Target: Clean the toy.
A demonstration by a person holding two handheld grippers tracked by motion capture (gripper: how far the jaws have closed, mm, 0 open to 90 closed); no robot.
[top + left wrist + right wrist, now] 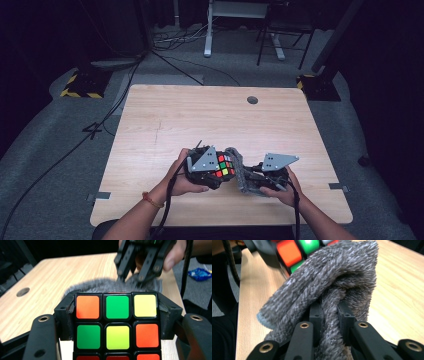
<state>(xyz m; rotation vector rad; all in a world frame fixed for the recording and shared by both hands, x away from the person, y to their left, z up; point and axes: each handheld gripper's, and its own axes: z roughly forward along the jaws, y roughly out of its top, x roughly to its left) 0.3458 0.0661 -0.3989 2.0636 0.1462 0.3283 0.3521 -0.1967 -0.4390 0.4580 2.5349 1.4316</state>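
A Rubik's cube [224,166] sits between the jaws of my left gripper [220,172], low over the near middle of the table. In the left gripper view the cube [117,325] shows orange, green and yellow squares, and my left gripper [117,312] is shut on its two sides. My right gripper [251,178] is shut on a fuzzy grey cloth [239,170] that lies against the cube's right side. In the right gripper view the bunched cloth [332,282] is pinched in my right gripper [330,311], with the cube [297,250] just behind it. The left gripper view shows the cloth [110,286] beyond the cube.
The wooden table [200,115] has a round cable hole [252,100] at its far right. Beyond its far edge are floor cables [180,37], a desk leg [208,30] and yellow-black striped stand bases [80,85]. Both hands work close to the near edge.
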